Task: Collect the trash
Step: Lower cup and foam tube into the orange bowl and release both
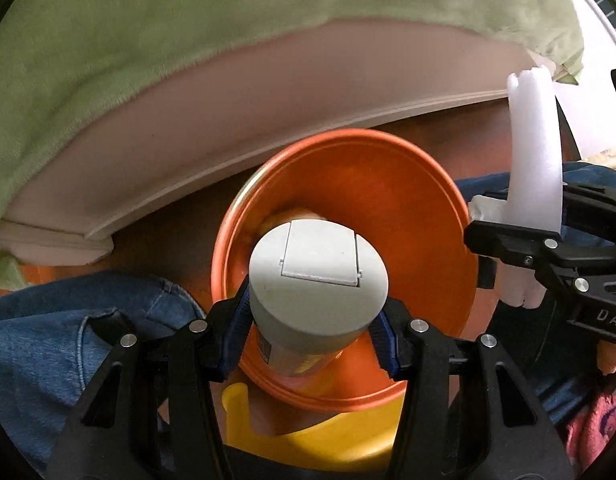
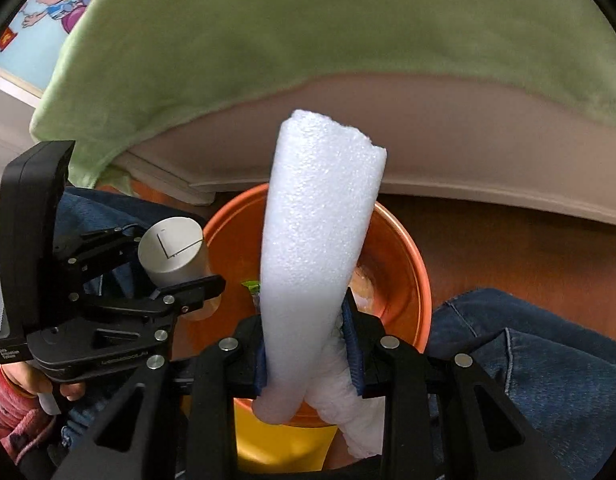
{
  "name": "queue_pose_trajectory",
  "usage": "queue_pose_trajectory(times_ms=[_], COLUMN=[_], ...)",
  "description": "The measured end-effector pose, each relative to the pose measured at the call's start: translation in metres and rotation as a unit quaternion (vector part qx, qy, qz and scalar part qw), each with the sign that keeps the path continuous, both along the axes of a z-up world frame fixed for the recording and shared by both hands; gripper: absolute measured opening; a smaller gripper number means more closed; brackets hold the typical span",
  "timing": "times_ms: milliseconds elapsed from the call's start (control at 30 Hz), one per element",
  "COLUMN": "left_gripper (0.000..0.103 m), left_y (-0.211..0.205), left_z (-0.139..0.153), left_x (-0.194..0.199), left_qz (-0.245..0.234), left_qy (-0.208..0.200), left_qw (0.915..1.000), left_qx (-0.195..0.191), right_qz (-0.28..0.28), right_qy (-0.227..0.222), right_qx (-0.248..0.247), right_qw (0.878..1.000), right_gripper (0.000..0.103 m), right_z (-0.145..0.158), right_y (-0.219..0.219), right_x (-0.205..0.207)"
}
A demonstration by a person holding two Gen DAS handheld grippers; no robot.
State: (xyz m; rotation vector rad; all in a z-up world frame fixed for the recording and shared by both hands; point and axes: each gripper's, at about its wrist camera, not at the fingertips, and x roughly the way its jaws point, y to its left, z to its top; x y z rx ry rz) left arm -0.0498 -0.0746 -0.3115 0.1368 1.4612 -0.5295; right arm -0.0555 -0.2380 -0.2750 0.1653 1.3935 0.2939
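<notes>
The jar (image 1: 318, 280), grey flip lid toward the camera, sits clamped across its body in the left claw (image 1: 314, 332) and hangs directly over the open mouth of the orange bin (image 1: 428, 208), which stands on the floor (image 1: 156, 236) between the person's jeans (image 1: 48, 340). Beside it, the foam tube (image 2: 320, 240) is pinched near its lower end in the right claw (image 2: 308, 354), together with what looks like a crumpled white tissue (image 2: 348, 408), though that part is partly hidden. The tube stands tall above the pads, over the near side of the bin in the right wrist view; in the left wrist view it arcs up just outside the rim. Some scraps, hard to identify, already lie in the bin's bottom. Behind the bin runs a pale bed frame (image 1: 228, 120) under a green blanket (image 1: 188, 20). The risk lies mostly with the foam: it is long and light and held low, so on release it could tip over the rim and land on the floor, or bridge the mouth. The tissue might cling to the pads. The jar is heavier, so dropped from here it may knock the bin or bounce off the rim if it goes off-centre.
</notes>
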Motion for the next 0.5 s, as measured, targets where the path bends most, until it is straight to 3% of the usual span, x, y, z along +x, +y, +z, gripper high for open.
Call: queue_pose_trajectory(times_ms=[333,467,500], left_gripper=[0.051,0.057,0.068], left_y=[0.001,0.004,0.004], left_z=[-0.01,-0.005,-0.005], left_x=[-0.005,-0.003,-0.002], left_qz=[-0.004,0.005,0.007], left_qy=[0.01,0.004,0.005], left_qw=[0.9999,0.9999,0.9999], left_qx=[0.007,0.009,0.008], right_qz=[-0.011,-0.016,-0.019], right_qy=[0.027,0.019,0.016], right_qx=[0.003,-0.001,-0.004], right_qw=[1.0,1.0,1.0], right_gripper=[0.034,0.053,0.065], right_z=[-0.018,-0.017,-0.016], right_y=[0.0,-0.007,-0.008], right_x=[0.004,0.004,0.004])
